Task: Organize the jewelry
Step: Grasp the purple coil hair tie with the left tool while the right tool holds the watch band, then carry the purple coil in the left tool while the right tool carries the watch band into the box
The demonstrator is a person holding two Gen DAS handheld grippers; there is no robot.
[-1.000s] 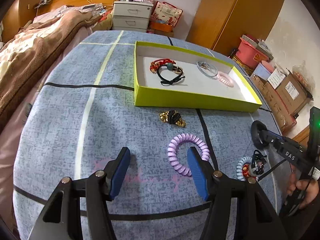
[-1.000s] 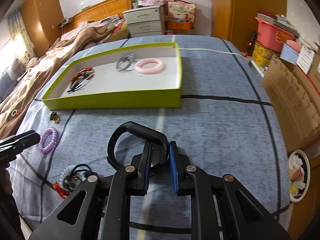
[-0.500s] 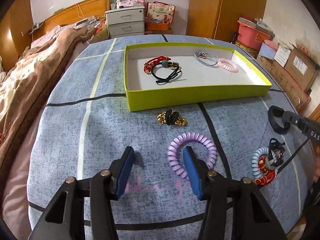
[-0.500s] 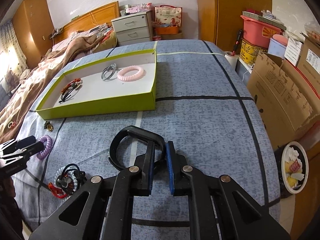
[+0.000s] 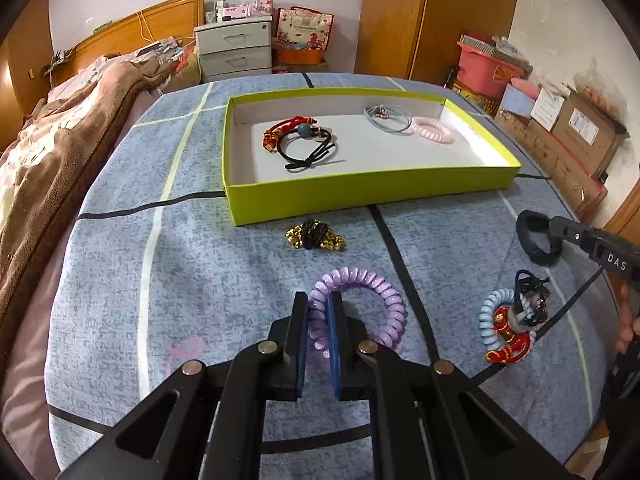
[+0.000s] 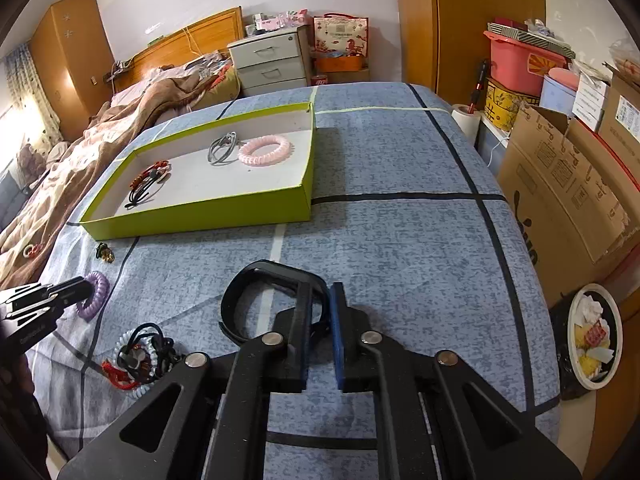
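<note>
Your tray point(image 5: 360, 194) holds four hair ties. Your left gripper point(image 5: 318, 306) is closing on the purple coil point(image 5: 384, 292); your right gripper point(image 6: 320, 300) is closing on the black band point(image 6: 256, 276), partly hidden.

Bedcover point(image 5: 224, 272): mottled blue-grey cloth w/ black & pale cream grid lines. Shallow cardboard tray point(image 5: 360, 194): lime-green walls, white inside. In it: pale pink spiral hair tie point(image 5: 432, 130), grey-blue elastic loops point(image 5: 386, 118), black knotted hair elastic point(image 5: 308, 152), red & gold cord point(image 5: 280, 132). Outside: lilac spiral hair tie point(image 5: 368, 296), gold & black bow clip point(image 5: 316, 236), light-blue coil w/ red tassel point(image 5: 504, 328), black band point(image 6: 264, 292). Gripper pads point(image 5: 333, 344) blue, frames black. Rumpled blanket point(image 5: 48, 152) brown.
</note>
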